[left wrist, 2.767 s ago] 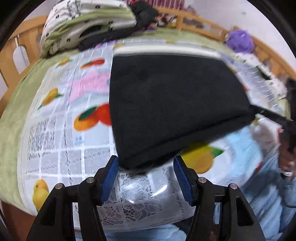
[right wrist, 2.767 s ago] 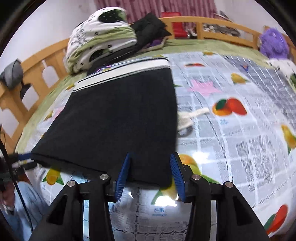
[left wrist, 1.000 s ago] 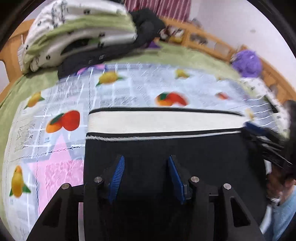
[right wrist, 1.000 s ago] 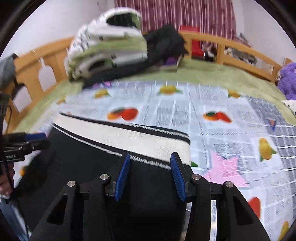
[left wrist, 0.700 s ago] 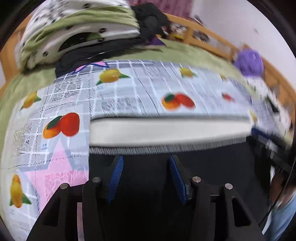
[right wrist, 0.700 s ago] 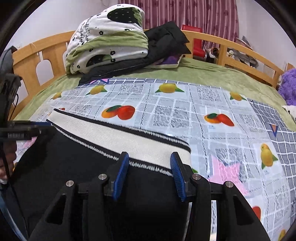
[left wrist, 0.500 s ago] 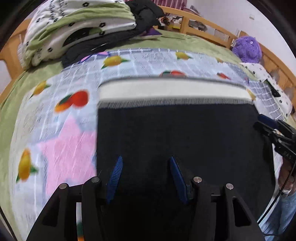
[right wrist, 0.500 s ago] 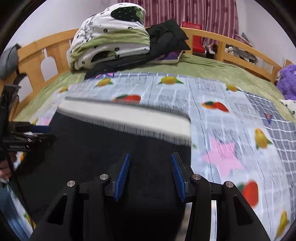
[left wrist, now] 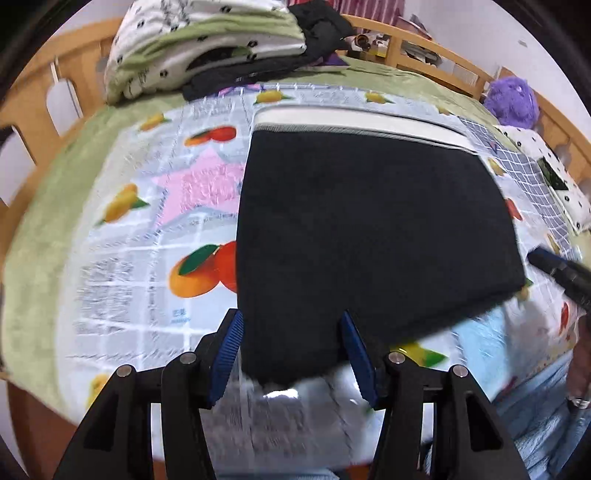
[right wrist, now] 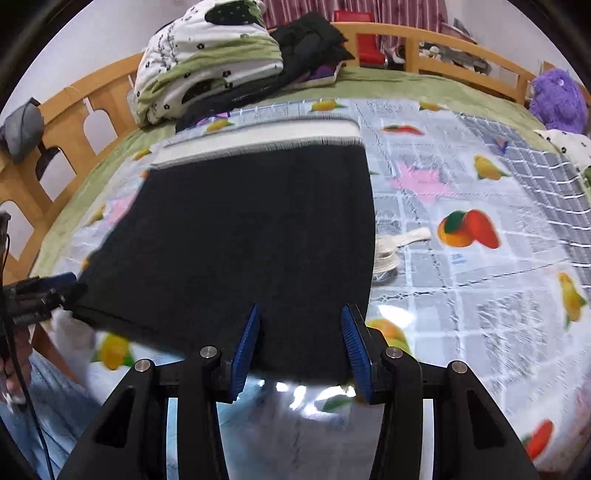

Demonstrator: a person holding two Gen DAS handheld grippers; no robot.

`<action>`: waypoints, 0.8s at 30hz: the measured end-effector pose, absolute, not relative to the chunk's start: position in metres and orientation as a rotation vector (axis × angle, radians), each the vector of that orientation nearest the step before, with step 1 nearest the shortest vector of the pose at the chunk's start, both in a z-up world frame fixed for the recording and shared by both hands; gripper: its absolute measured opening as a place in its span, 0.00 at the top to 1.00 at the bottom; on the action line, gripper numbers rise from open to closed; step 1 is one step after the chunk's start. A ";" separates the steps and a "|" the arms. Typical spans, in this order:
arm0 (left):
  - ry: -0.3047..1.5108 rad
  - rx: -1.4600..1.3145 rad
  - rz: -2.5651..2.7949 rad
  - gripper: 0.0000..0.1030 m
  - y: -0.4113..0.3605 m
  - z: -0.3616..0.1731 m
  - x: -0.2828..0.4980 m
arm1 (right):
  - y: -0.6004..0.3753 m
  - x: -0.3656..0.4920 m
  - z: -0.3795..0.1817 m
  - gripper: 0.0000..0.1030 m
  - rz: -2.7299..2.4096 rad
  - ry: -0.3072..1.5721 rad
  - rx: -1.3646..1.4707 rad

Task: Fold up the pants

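Black pants (left wrist: 369, 221) lie folded flat on the fruit-print sheet (left wrist: 140, 229), their white waistband (left wrist: 351, 120) at the far end. My left gripper (left wrist: 291, 343) stands open at the pants' near left corner, with the hem lying loose between its blue pads. In the right wrist view the same pants (right wrist: 251, 229) fill the middle. My right gripper (right wrist: 303, 339) is open astride the near right corner, and its pads do not press the cloth. A white drawstring (right wrist: 391, 251) pokes out beside the pants' right edge.
Folded bedding (right wrist: 210, 55) and dark clothes (right wrist: 310, 33) are piled at the head of the bed. A purple plush toy (right wrist: 557, 99) sits far right. Wooden rails (right wrist: 74, 110) ring the bed. A person's light-blue jeans (left wrist: 517, 387) stand at the near edge.
Both grippers have drawn back over the pants, from just short of the waistband to the near hem. The pants lie flat where they were.
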State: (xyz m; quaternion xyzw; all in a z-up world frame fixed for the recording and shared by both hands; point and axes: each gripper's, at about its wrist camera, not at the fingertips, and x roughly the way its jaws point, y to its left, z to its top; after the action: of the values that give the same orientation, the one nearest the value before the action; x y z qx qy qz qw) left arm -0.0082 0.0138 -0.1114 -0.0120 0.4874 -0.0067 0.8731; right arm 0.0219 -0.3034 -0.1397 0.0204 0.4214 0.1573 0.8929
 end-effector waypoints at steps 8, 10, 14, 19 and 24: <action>0.860 -0.043 0.006 0.42 -0.008 -0.038 -0.054 | -0.317 -0.029 -0.059 0.38 0.266 0.745 0.103; 0.821 -0.041 0.017 0.38 -0.013 -0.026 -0.066 | -0.318 -0.041 -0.049 0.38 0.245 0.730 0.106; 0.767 -0.021 0.030 0.30 -0.023 -0.010 -0.082 | -0.318 -0.067 -0.038 0.30 0.155 0.686 0.056; 0.729 -0.020 0.035 0.21 -0.029 0.001 -0.096 | -0.312 -0.091 -0.030 0.08 0.115 0.618 -0.004; 0.724 -0.037 0.025 0.21 -0.031 0.004 -0.100 | -0.311 -0.091 -0.028 0.08 0.109 0.635 0.004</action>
State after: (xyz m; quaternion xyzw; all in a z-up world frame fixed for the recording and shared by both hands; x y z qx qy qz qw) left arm -0.0997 -0.0315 0.0038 -0.0182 0.3542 0.0124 0.9349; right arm -0.0910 -0.3108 -0.0283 0.0020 0.3123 0.0537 0.9485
